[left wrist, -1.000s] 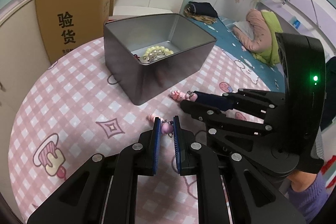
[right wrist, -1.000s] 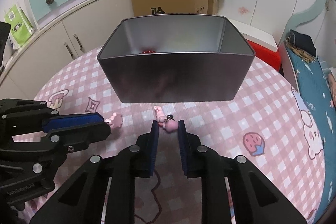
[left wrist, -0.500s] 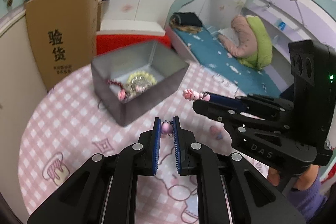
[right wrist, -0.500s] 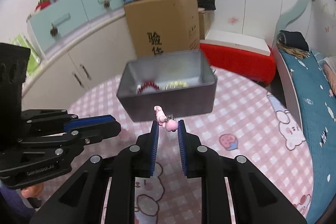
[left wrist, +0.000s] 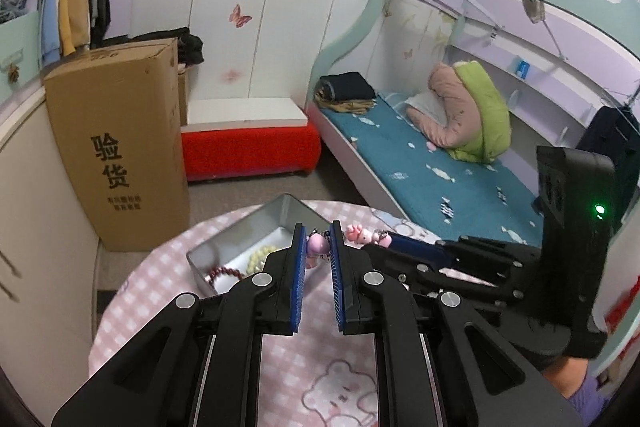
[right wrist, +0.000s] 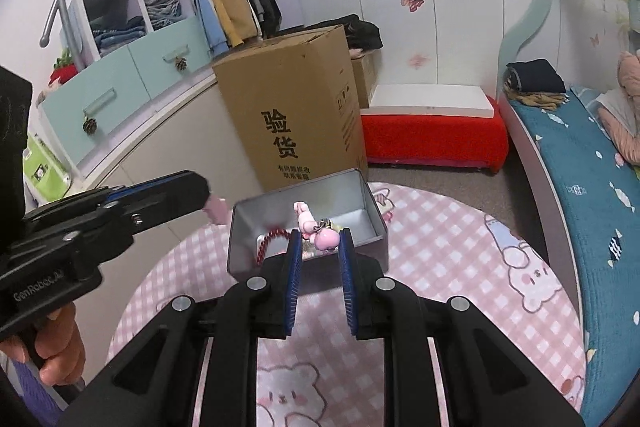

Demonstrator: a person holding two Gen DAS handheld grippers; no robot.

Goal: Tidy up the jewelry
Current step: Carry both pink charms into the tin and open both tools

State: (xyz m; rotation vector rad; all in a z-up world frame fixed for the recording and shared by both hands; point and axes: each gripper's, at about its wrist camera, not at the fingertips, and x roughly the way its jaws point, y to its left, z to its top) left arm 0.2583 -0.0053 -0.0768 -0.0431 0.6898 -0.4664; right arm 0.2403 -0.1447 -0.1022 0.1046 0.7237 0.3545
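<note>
My left gripper point(left wrist: 317, 247) is shut on a small pink charm earring point(left wrist: 316, 246), held high above the table. My right gripper point(right wrist: 320, 242) is shut on a second pink charm earring point(right wrist: 326, 239) with a pink bunny piece point(right wrist: 303, 215) sticking up from it. The grey metal tin point(right wrist: 370, 199) stands on the pink checked tablecloth point(right wrist: 440, 247), below and just beyond both grippers. It holds a red bead bracelet point(right wrist: 268, 239) and a pale bead bracelet point(left wrist: 260, 255). In the left wrist view the right gripper point(left wrist: 384, 239) is just to the right, level with mine.
A cardboard box point(right wrist: 292, 107) stands on the floor behind the round table. A red bench point(right wrist: 432, 139) and a bed with a teal mattress point(right wrist: 580, 163) lie to the right. White cabinets point(right wrist: 132, 131) run along the left.
Both grippers have risen well above the table with their earrings and now hang over the tin, which looks smaller and lower. Their grips have not changed.
</note>
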